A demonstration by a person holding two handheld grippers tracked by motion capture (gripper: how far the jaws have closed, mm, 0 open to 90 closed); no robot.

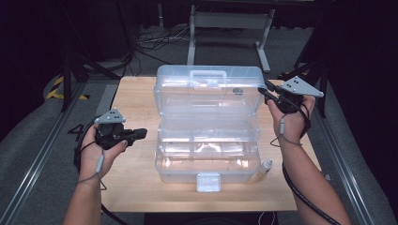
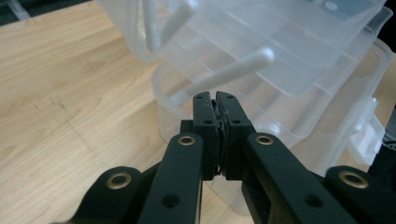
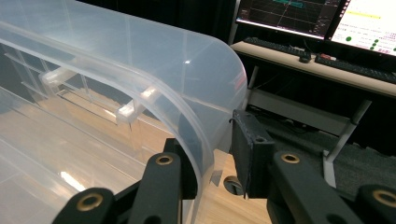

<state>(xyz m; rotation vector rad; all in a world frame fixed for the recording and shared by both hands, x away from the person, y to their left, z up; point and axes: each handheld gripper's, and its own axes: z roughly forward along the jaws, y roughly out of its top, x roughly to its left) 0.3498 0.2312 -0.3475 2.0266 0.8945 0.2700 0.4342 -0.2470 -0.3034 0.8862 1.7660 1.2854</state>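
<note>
Toolbox (image 1: 206, 131), a clear plastic one with fold-out trays, sits open in the middle of the wooden counter (image 1: 136, 93), its lid (image 1: 209, 91) tipped up at the far side with the carry handle on top and a front latch (image 1: 208, 182) hanging toward the person. The right hand-held gripper (image 1: 264, 92) is at the lid's right end; in the right gripper view (image 3: 212, 163) the curved lid edge runs between the jaws, which stand spread around it, one pad close against the inside and the other clearly off the outer wall, so nothing is pinched yet. The left hand-held gripper (image 1: 141, 133) waits just off the box's left side, clear of it, with its jaws pressed together on nothing (the left gripper view (image 2: 215, 105) has the tips meeting in front of a white tray arm (image 2: 224, 74)). A small white bottle (image 1: 265, 168) stands by the box's front right corner. The likely job is closing or steadying the lid, and the risks follow from that: smooth, rounded plastic could slip out of a light pinch and let the lid drop; pushing on one end only may twist the lid or skid the whole light box across the counter, knocking the bottle over; and a folded-out tray that does not tuck in could jam the lid partway.
</note>
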